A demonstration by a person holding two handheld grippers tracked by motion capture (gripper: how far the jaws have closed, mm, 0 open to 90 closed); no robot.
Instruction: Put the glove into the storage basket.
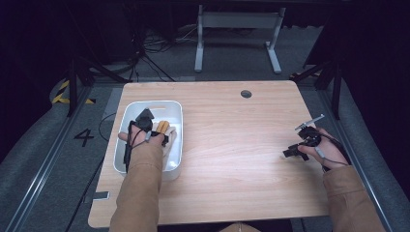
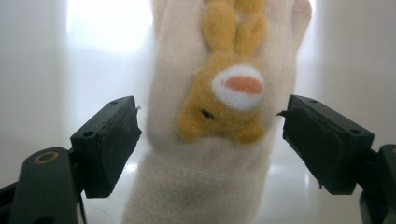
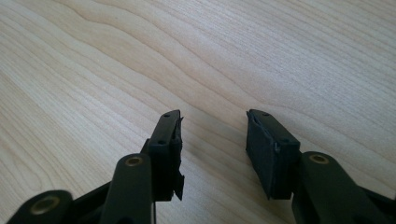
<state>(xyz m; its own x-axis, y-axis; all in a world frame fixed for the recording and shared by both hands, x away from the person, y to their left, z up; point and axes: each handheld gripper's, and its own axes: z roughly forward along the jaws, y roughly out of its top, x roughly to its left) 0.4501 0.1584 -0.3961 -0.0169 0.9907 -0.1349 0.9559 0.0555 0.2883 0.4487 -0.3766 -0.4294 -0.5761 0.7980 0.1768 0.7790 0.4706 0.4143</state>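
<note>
High view: left gripper (image 1: 163, 129) open over sock (image 2: 210, 154) in white bin (image 1: 126, 112); right gripper (image 1: 289, 151) half-open, empty.

Tan long sleeves (image 1: 140, 193) on both arms, black grippers with brass-coloured pivot screws (image 3: 134, 161), thin black cables trailing off.

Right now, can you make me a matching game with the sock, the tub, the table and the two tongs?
Things:
1. sock
2. tub
3. table
4. right tongs

Descriptions:
A. pale wood with a small round hole near the far edge
B. white, at the table's left side
C. cream, with an orange bunny on it, lying between the open left tongs
D. open over bare wood, nothing between them

Pairs: 1-C, 2-B, 3-A, 4-D
</note>
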